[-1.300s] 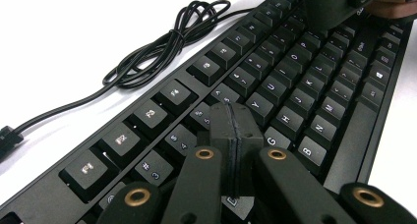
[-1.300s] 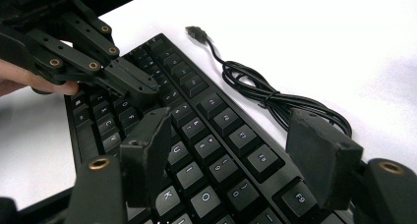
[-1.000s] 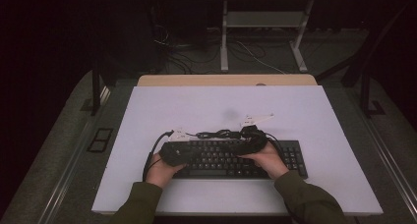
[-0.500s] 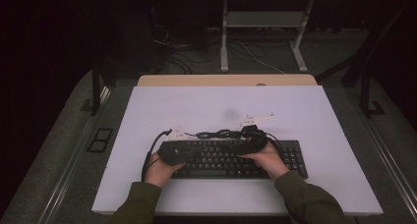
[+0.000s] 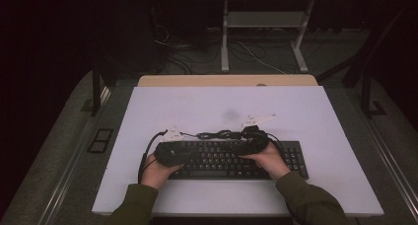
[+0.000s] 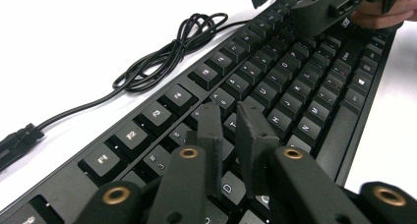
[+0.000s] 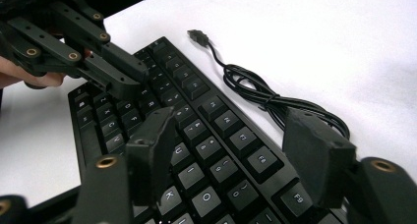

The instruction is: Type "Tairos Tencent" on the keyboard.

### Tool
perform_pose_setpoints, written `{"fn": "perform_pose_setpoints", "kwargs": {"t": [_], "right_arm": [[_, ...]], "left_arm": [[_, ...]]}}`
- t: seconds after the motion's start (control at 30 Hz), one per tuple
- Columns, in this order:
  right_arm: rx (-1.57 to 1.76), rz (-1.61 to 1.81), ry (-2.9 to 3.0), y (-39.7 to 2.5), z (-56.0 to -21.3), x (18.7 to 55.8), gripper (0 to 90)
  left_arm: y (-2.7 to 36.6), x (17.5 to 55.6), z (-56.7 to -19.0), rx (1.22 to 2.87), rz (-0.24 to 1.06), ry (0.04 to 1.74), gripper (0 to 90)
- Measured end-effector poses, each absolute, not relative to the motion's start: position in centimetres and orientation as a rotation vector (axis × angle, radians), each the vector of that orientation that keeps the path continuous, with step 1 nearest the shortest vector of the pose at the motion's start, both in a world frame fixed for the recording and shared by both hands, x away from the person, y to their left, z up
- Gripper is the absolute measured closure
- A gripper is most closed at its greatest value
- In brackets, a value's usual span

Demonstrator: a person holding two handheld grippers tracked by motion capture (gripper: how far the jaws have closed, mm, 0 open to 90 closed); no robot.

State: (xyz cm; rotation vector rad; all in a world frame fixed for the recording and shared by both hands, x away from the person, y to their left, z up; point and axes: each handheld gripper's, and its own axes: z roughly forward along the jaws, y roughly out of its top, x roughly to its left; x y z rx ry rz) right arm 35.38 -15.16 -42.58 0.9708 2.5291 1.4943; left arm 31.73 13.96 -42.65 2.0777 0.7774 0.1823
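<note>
- At the left of the high view, we hold the left claw (image 5: 170, 153) over the keyboard's (image 5: 217, 161) left end; its jaws are nearly closed, empty, just above the keys.
- At centre, the keyboard lies flat on the white tabletop (image 5: 197, 106), its cable (image 5: 219, 134) still bundled behind it.
- At the right, our right claw (image 5: 254, 141) hangs released over the keys.
- We judge nothing gripped yet; any lifting or moving remains.
</note>
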Motion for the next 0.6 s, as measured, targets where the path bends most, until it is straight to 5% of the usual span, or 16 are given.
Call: {"fn": "perform_pose_setpoints", "kwargs": {"t": [0.6], "right_arm": [[0.953,1.511,2.571,-15.5,-42.4,35.0,58.5]], "left_arm": [[15.2,31.1,-42.6,2.053,0.197,0.774,44.6]]}}
